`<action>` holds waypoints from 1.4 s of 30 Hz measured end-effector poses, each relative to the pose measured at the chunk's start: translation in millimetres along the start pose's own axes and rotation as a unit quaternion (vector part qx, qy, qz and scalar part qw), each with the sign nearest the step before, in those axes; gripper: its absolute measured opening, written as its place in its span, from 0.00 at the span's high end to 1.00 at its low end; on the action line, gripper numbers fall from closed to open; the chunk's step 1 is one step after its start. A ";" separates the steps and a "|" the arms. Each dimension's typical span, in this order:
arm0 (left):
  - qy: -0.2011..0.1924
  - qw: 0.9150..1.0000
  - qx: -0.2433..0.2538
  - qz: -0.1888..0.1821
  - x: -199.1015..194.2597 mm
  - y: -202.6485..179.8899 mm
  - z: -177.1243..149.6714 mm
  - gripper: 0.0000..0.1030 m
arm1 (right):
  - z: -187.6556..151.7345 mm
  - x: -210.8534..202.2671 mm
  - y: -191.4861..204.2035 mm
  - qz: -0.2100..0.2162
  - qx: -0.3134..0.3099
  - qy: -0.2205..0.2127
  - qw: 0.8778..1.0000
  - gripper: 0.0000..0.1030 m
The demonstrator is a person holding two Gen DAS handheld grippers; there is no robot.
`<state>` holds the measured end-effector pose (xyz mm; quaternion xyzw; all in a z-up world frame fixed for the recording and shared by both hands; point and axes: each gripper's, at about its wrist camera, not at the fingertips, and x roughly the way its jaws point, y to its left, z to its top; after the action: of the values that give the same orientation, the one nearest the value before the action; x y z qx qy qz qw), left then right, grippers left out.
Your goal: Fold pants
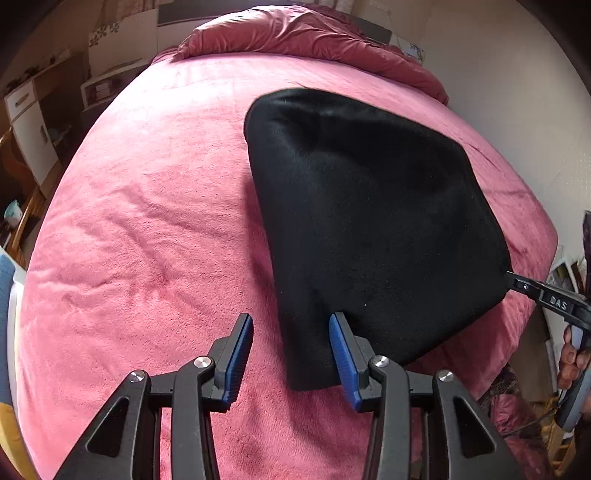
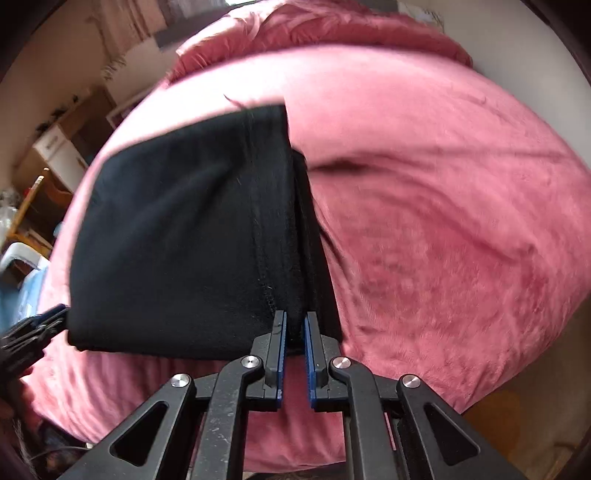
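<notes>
The black pants (image 1: pixel 369 221) — soft, matte, folded into a broad rounded slab — lie on a fuzzy pink bed (image 1: pixel 147 221), with a stitched seam showing along the edge nearest the right wrist view. The right hand-held gripper (image 2: pixel 294 332) is pinched tight on that edge. The left hand-held gripper (image 1: pixel 291 354) stands half open across the near corner, its ribbed blue pads (image 1: pixel 341 354) not pressing. A crumpled pink duvet (image 1: pixel 295 33) lies beyond; raised letters on the right tool read "DAS".

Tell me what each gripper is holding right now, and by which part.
The right gripper is shut on the black pants, pinching the near corner of the folded stack. The left gripper is open, holding nothing.
</notes>
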<state>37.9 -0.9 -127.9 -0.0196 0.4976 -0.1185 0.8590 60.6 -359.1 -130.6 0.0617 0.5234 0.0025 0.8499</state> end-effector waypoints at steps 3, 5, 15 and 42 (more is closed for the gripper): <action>-0.004 0.999 -0.029 -0.022 -5.0 9.1 2.4 0.57 | -1.2 -3.3 -5.1 0.015 0.022 -0.011 1.000 0.91; -0.005 0.997 -0.059 -0.050 -8.6 21.2 5.8 0.55 | -0.7 -6.4 -5.5 0.019 0.021 -0.011 1.000 0.89; -0.046 0.988 -0.086 -0.118 -22.4 51.0 39.7 0.24 | 19.3 -34.8 -8.0 0.083 0.042 -0.041 0.995 0.34; 0.082 0.962 -0.132 -0.225 84.4 42.3 83.2 0.44 | 84.5 89.2 -16.9 0.239 0.036 0.096 0.966 0.41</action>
<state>157.4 14.3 -164.1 -0.2339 0.5602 -0.2432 0.7565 175.1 -378.4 -174.2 0.2154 0.5721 0.1923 0.7676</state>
